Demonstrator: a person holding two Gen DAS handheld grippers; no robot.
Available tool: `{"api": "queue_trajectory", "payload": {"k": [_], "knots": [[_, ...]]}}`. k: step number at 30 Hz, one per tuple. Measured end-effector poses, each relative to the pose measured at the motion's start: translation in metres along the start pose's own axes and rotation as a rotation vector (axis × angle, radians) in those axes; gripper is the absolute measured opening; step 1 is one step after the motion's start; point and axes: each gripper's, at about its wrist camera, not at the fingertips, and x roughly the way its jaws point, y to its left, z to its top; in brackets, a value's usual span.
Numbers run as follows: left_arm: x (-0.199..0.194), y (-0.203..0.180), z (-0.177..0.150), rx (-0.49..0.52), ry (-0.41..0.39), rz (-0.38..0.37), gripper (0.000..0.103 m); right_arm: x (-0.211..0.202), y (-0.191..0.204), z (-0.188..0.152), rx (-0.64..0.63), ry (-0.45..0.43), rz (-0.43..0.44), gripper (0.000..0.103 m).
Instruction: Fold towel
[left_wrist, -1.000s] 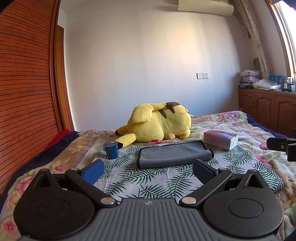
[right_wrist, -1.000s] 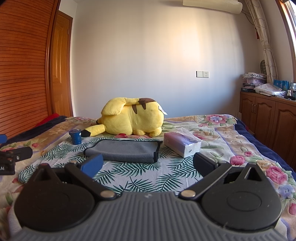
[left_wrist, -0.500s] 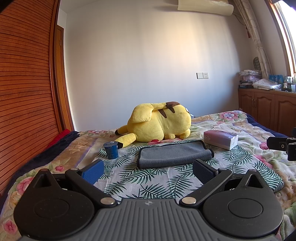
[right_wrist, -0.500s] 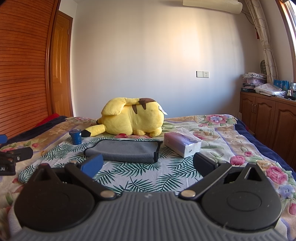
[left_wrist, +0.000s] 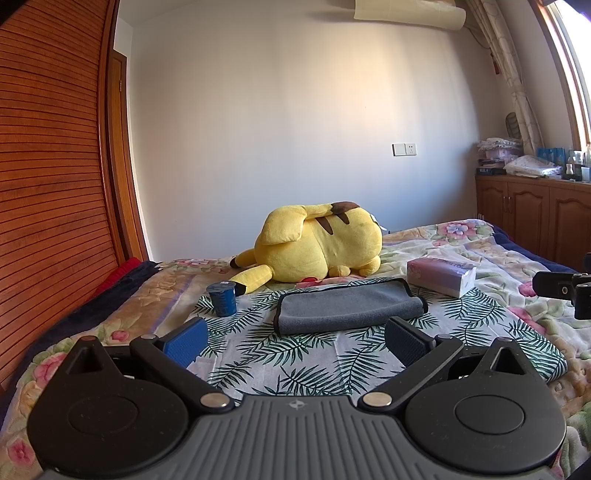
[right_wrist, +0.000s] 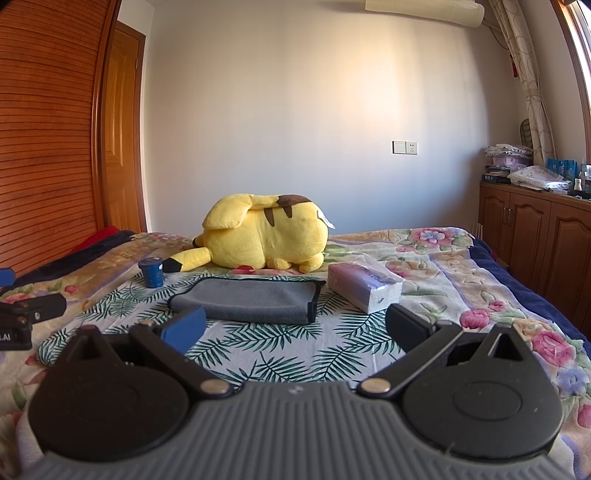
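A grey towel (left_wrist: 347, 306) with dark edging lies folded flat on a palm-leaf cloth (left_wrist: 295, 358) on the bed; it also shows in the right wrist view (right_wrist: 251, 299). My left gripper (left_wrist: 295, 341) is open and empty, held short of the towel's near edge. My right gripper (right_wrist: 293, 328) is open and empty, also short of the towel. Each gripper shows at the edge of the other's view: the right gripper (left_wrist: 561, 291) and the left gripper (right_wrist: 26, 314).
A yellow plush toy (left_wrist: 317, 243) lies behind the towel. A blue cup (left_wrist: 221, 298) stands to the towel's left and a tissue pack (left_wrist: 441, 275) to its right. A wooden wardrobe (left_wrist: 48, 184) is on the left, cabinets (left_wrist: 532, 218) on the right.
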Motion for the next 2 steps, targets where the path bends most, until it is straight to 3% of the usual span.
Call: {"api": "queue_trajectory", "payload": {"k": [2], "knots": [[0.0004,-0.0002,0.0002,-0.001,0.001,-0.001,0.103,-0.0003,0.0,0.0,0.0,0.0,0.0,0.103]]}}
